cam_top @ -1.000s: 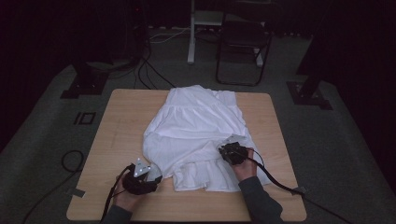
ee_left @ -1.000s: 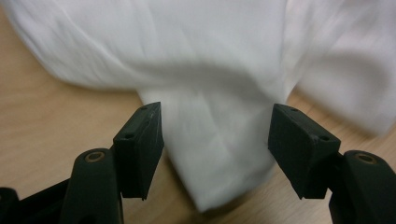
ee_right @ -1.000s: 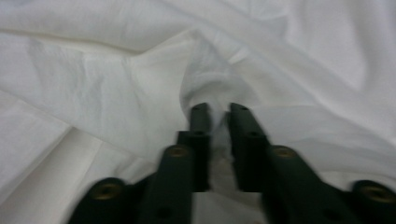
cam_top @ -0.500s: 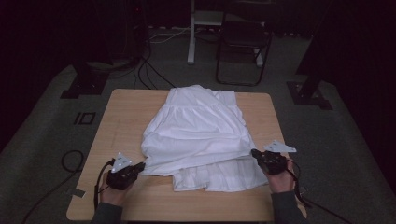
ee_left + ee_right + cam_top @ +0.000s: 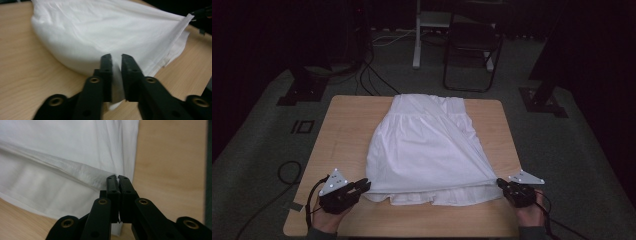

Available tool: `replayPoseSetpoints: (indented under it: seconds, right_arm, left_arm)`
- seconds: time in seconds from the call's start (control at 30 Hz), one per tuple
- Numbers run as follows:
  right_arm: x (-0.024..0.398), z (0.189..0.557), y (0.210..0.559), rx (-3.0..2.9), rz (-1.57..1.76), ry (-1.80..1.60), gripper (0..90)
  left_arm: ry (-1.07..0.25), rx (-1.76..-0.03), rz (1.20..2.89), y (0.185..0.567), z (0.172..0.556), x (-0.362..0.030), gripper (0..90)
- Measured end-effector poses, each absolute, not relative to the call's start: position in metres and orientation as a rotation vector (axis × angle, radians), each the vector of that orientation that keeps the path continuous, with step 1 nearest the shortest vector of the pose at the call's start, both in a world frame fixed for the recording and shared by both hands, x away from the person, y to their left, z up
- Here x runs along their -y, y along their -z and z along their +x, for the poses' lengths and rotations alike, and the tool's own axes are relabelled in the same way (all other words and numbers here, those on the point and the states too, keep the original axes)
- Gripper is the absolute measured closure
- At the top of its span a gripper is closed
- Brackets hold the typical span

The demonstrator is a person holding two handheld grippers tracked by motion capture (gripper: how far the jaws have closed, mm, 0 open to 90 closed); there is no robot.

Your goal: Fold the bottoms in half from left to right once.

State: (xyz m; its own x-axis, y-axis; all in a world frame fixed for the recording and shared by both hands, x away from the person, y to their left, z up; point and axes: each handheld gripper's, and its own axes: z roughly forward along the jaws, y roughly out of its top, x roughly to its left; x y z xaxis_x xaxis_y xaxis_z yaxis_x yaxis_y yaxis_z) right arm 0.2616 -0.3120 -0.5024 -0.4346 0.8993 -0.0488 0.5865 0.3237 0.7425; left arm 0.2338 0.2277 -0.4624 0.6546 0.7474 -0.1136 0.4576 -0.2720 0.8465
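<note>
A white garment (image 5: 427, 150) lies spread on the wooden table (image 5: 347, 130), waistband at the far side. My left gripper (image 5: 364, 185) is at its near left corner. In the left gripper view the jaws (image 5: 116, 58) have just been opening and stand slightly apart, with a fold of the white cloth (image 5: 112, 32) still pinched between them. My right gripper (image 5: 501, 184) is at the table's near right edge. It is shut on the stitched hem (image 5: 75, 172) of the top layer, which is pulled taut toward the right gripper (image 5: 117, 178).
A dark chair (image 5: 472, 55) and a white stand post (image 5: 417, 35) are on the floor beyond the table. Black stand bases (image 5: 302, 92) (image 5: 542, 100) flank the table. Cables (image 5: 287, 172) loop on the carpet at the left.
My right gripper has moved right with the hem, drawing the top layer out to the table's right edge. The left gripper shifted left and rose, and cloth now sits between its jaws.
</note>
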Motion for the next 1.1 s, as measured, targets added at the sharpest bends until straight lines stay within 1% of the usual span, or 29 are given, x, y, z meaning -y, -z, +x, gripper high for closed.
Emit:
replayPoseSetpoints:
  seconds: [0.03,0.07,0.1,0.13,0.17,0.2,0.23,0.27,0.3,0.33,0.37,0.4,0.43,0.47,0.5,0.53,0.57,0.6,0.63,0.67,0.7,0.73,0.77,0.8,0.83,0.87,0.9,0.93,1.1]
  right_arm:
    - [0.315,0.268,0.518,-2.186,1.355,-0.888,86.7]
    - [0.315,0.268,0.518,-2.186,1.355,-0.888,86.7]
    - [0.317,0.272,0.527,-2.198,1.396,-0.886,71.9]
    - [0.317,0.272,0.527,-2.198,1.396,-0.886,71.9]
    - [0.318,0.272,0.525,-2.161,1.414,-0.906,59.6]
    - [0.318,0.272,0.525,-2.161,1.414,-0.906,59.6]
    - [0.319,0.272,0.521,-2.137,1.416,-0.929,55.5]
    - [0.319,0.272,0.521,-2.137,1.416,-0.929,55.5]
    - [0.321,0.274,0.507,-2.066,1.410,-1.011,50.3]
    - [0.320,0.277,0.503,-2.057,1.401,-1.030,49.5]
    - [0.318,0.280,0.501,-2.059,1.393,-1.042,48.3]
    - [0.314,0.286,0.498,-2.066,1.376,-1.048,47.5]
    - [0.310,0.290,0.498,-2.071,1.362,-1.047,47.1]
    - [0.304,0.299,0.498,-2.090,1.345,-1.040,46.6]
    - [0.304,0.299,0.498,-2.090,1.345,-1.040,46.6]
    - [0.293,0.315,0.503,-2.112,1.321,-1.028,44.9]
    - [0.293,0.315,0.503,-2.112,1.321,-1.028,44.9]
    - [0.282,0.335,0.509,-2.141,1.315,-0.998,43.7]
    - [0.282,0.335,0.509,-2.141,1.315,-0.998,43.7]
    - [0.273,0.353,0.511,-2.155,1.315,-0.995,42.7]
    - [0.273,0.353,0.511,-2.155,1.315,-0.995,42.7]
    - [0.265,0.370,0.511,-2.155,1.302,-0.991,41.8]
    - [0.265,0.370,0.511,-2.155,1.302,-0.991,41.8]
    - [0.260,0.386,0.511,-2.154,1.306,-0.992,41.5]
    - [0.260,0.386,0.511,-2.154,1.306,-0.992,41.5]
    - [0.255,0.402,0.509,-2.156,1.313,-1.014,41.0]
    - [0.255,0.402,0.509,-2.156,1.313,-1.014,41.0]
    - [0.250,0.417,0.508,-2.156,1.319,-1.025,40.5]
    - [0.242,0.443,0.510,-2.152,1.360,-1.040,38.9]
  left_arm:
    - [-0.387,-0.954,1.915,0.465,0.237,-0.228,66.0]
    - [-0.387,-0.954,1.915,0.465,0.237,-0.228,60.9]
    - [-0.406,-0.975,1.901,0.465,0.240,-0.231,57.7]
    - [-0.406,-0.975,1.901,0.465,0.240,-0.231,54.7]
    - [-0.418,-1.003,1.882,0.464,0.245,-0.235,51.9]
    - [-0.418,-1.003,1.882,0.464,0.245,-0.235,49.6]
    - [-0.429,-1.024,1.876,0.464,0.248,-0.237,49.6]
    - [-0.429,-1.024,1.876,0.464,0.248,-0.237,47.9]
    - [-0.444,-1.045,1.867,0.465,0.257,-0.240,46.1]
    - [-0.448,-1.064,1.877,0.467,0.269,-0.241,44.5]
    - [-0.448,-1.064,1.877,0.467,0.269,-0.241,43.4]
    - [-0.467,-1.090,1.897,0.471,0.285,-0.241,43.0]
    - [-0.467,-1.090,1.897,0.471,0.285,-0.241,42.6]
    - [-0.481,-1.124,1.908,0.477,0.305,-0.240,42.2]
    - [-0.481,-1.124,1.908,0.477,0.305,-0.240,41.6]
    - [-0.518,-1.178,1.915,0.484,0.330,-0.242,40.3]
    - [-0.518,-1.178,1.915,0.484,0.330,-0.242,40.2]
    - [-0.512,-1.214,1.904,0.489,0.344,-0.243,39.5]
    - [-0.505,-1.236,1.893,0.491,0.353,-0.244,39.5]
    - [-0.487,-1.263,1.886,0.495,0.366,-0.244,39.1]
    - [-0.478,-1.281,1.885,0.499,0.375,-0.244,39.1]
    - [-0.455,-1.310,1.891,0.504,0.392,-0.241,38.6]
    - [-0.455,-1.310,1.891,0.504,0.392,-0.241,38.6]
    - [-0.447,-1.328,1.901,0.509,0.404,-0.238,38.6]
    - [-0.447,-1.328,1.901,0.509,0.404,-0.238,38.6]
    - [-0.426,-1.349,1.912,0.514,0.417,-0.235,38.6]
    - [-0.426,-1.349,1.912,0.514,0.417,-0.235,38.6]
    - [-0.398,-1.368,1.906,0.519,0.427,-0.233,38.6]
    - [-0.338,-1.402,1.892,0.530,0.443,-0.232,39.8]
